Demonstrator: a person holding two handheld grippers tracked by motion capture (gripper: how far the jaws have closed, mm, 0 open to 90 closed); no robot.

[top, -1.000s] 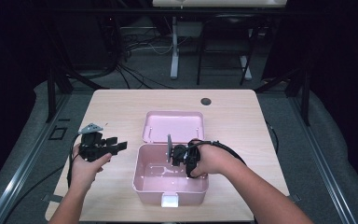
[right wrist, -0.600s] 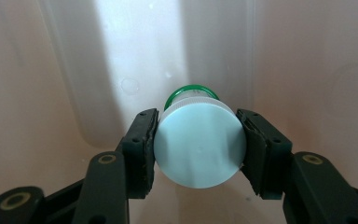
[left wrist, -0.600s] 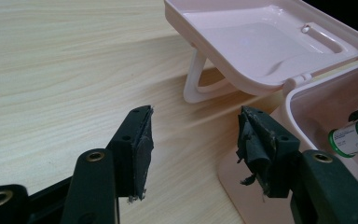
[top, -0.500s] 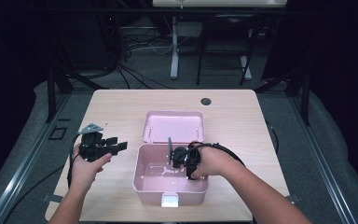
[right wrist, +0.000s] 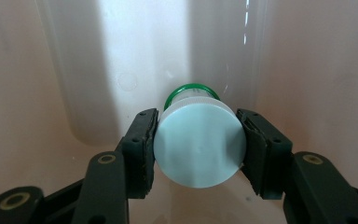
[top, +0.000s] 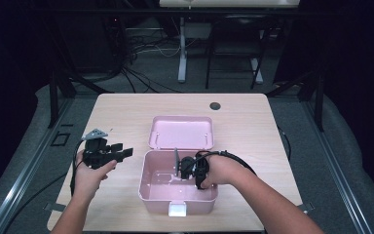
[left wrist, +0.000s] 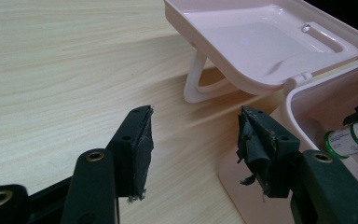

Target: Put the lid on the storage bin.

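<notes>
Here, the right gripper (right wrist: 197, 144) is down inside the pink box (top: 148, 192), and its two jaws are clamped on the white cap of a small bottle (right wrist: 198, 147) with a green band. The bottle hangs inside the box, close above its floor. The box lid (top: 181, 131) lies open, flat on the table (top: 126, 109) just behind the box. The left gripper (top: 124, 153) rests beside the box, on its left, with its jaws wide apart and nothing between them.
</notes>
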